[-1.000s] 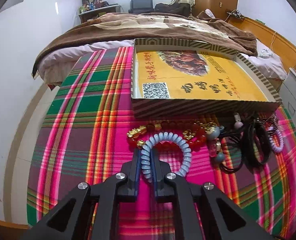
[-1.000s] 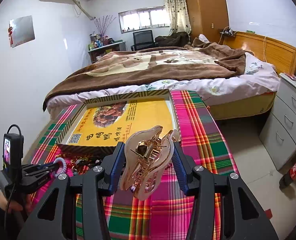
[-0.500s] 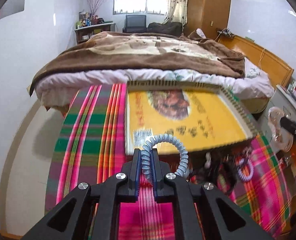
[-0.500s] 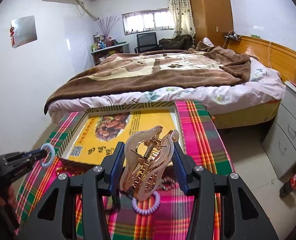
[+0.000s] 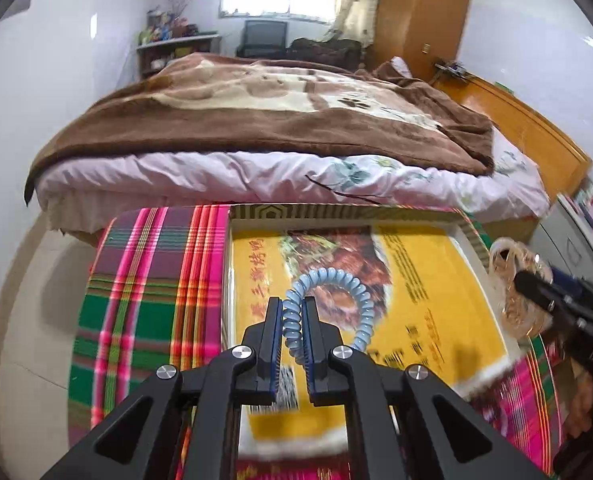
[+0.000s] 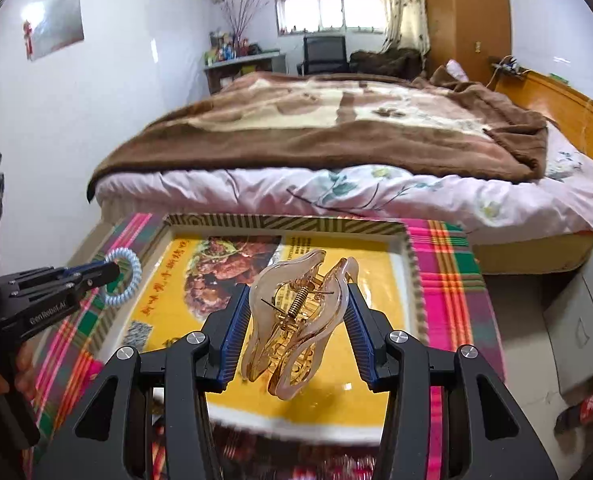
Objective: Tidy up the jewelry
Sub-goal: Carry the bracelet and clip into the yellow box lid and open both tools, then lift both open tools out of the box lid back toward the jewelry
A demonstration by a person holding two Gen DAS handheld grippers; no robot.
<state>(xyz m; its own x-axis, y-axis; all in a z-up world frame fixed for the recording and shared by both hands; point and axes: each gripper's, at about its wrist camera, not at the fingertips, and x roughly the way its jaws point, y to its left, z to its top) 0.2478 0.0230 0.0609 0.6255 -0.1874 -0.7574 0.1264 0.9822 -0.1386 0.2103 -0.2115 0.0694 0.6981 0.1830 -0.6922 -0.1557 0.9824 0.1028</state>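
— So, my left gripper (image 5: 292, 320) is pinched narrow on the blue coil hair tie (image 5: 336, 300). Only one side of the loop sits between the pads; the rest hangs free in front, above the yellow box (image 5: 472, 312).

— And the other hand?

— My right gripper (image 6: 296, 316) is clamped on the amber claw clip (image 6: 296, 320), jaws fairly wide because the clip is bulky. I'm holding it across its two shells, spring upward, teeth pointing down toward the box floor.

— What worries you from here?

— Two things. I judge the clip grip to be the weaker one: the shells are smooth and curved, so it could twist or slide out between the pads if I tilt the wrist before it is low enough. Squeezing harder might also pop its teeth open.

— And the coil?

— It's springy. If I let go from this height it may bounce, and it hangs close to the left wall of the box, so it could hop over the striped rim onto the plaid cloth (image 5: 144, 280).

— Could the grippers clash?

— Possibly. Both hang over the same box, well apart for now, the left near its left edge and the right toward the near right side. I'd lower each before releasing, one at a time. The near rim is blurred in both views, so I can't judge clearance there.
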